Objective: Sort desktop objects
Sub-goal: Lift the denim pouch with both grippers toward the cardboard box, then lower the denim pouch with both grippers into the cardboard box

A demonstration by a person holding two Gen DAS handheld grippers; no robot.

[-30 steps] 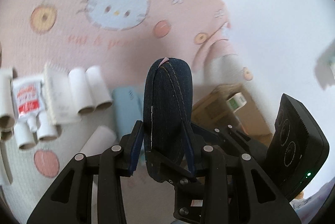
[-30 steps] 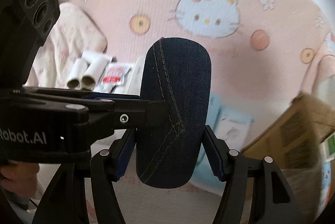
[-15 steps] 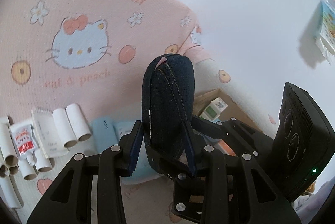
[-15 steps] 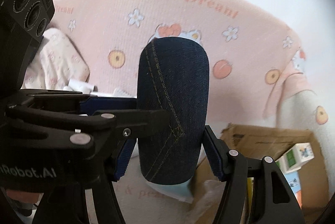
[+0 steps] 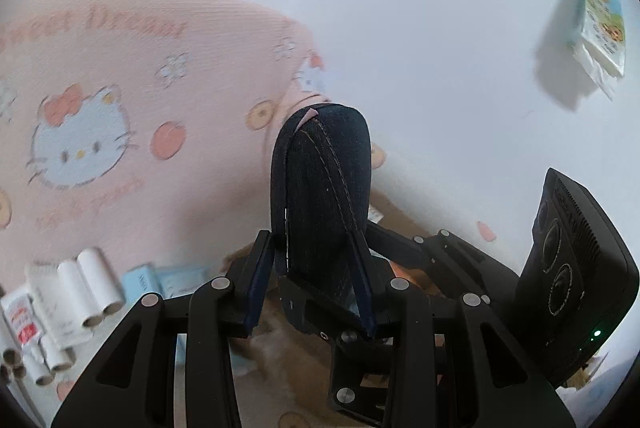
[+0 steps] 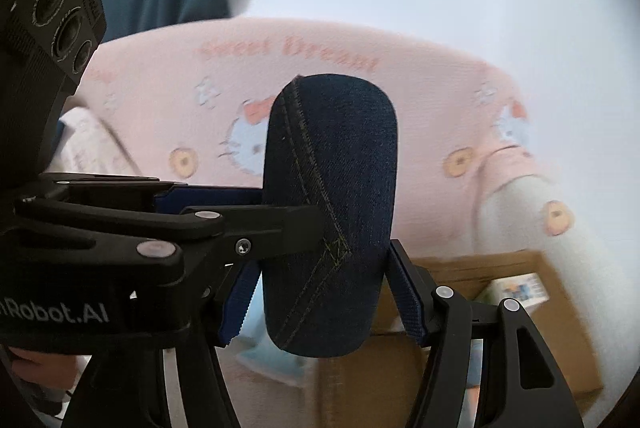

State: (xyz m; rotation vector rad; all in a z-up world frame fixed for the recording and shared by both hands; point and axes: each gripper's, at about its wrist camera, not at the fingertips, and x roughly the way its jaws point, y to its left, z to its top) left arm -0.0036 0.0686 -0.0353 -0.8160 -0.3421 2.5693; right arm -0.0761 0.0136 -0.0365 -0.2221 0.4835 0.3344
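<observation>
The left claw and the right claw both grip the same denim case, each partly closed with its blue pads pressed against the fabric. In the left wrist view the case stands up between the jaws, narrow edge on, its stitched seam running up toward the rounded top. In the right wrist view the same case shows its broad face, and the left claw reaches in from the left and pinches it about halfway up. So the two claws cross at roughly a right angle, one on the narrow sides, the other on the broad faces, with the case's long axis pointing forward and up along the fingers.

The case is held in the air, clear of the surface below. Under it lies a pink cartoon-cat blanket, not a bare tabletop. A brown cardboard box sits below and to the right of the case, nearer the right claw, with small printed cartons in it. To the left on the blanket lie white paper rolls and a small red-and-white tube.

If the box is where the case belongs, which I cannot confirm, the coming move runs down and to the right, and one claw would likely have to let go first.
</observation>
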